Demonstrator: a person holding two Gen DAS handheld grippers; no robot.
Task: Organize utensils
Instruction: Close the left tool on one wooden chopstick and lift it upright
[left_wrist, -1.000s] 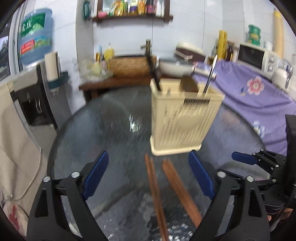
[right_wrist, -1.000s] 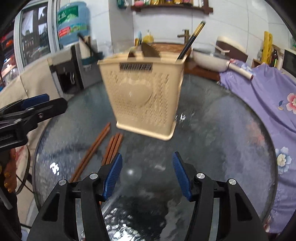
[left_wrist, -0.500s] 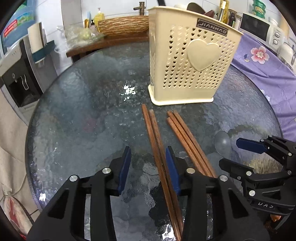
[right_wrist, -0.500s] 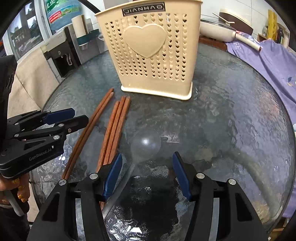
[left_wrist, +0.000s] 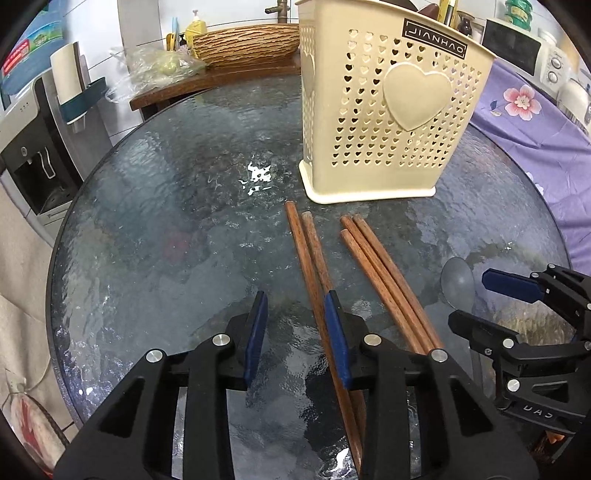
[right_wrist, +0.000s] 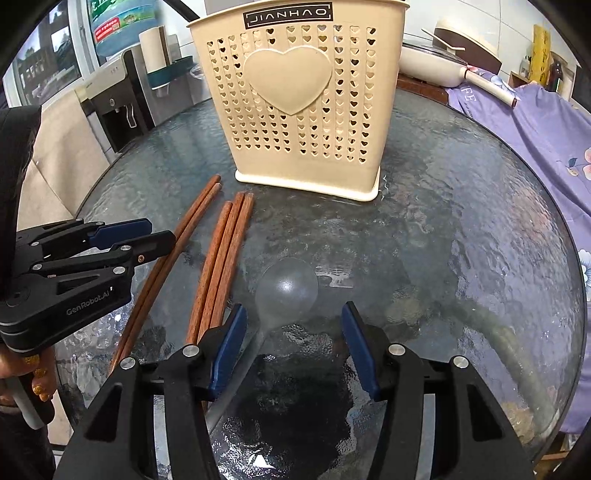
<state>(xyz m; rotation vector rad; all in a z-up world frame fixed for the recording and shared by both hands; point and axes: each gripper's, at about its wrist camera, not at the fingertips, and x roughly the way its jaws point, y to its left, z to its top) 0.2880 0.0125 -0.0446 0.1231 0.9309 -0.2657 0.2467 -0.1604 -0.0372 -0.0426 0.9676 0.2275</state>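
Observation:
A cream heart-pattern utensil holder stands on the round glass table. In front of it lie a pair of brown chopsticks, three more chopsticks and a clear spoon. My left gripper hovers low; its jaws are closing over bare glass, with the pair running along its right finger. My right gripper stands open behind the spoon's bowl, the handle passing near its left finger.
A purple floral cloth covers furniture at the table's right edge. A water dispenser stands to the left. Behind the holder are a wooden bench with a woven basket, a microwave and a pan.
Both grippers have sunk toward the table and tipped down, so the holder looms larger. The left jaws have narrowed from wide apart. The right jaws look slightly narrower.

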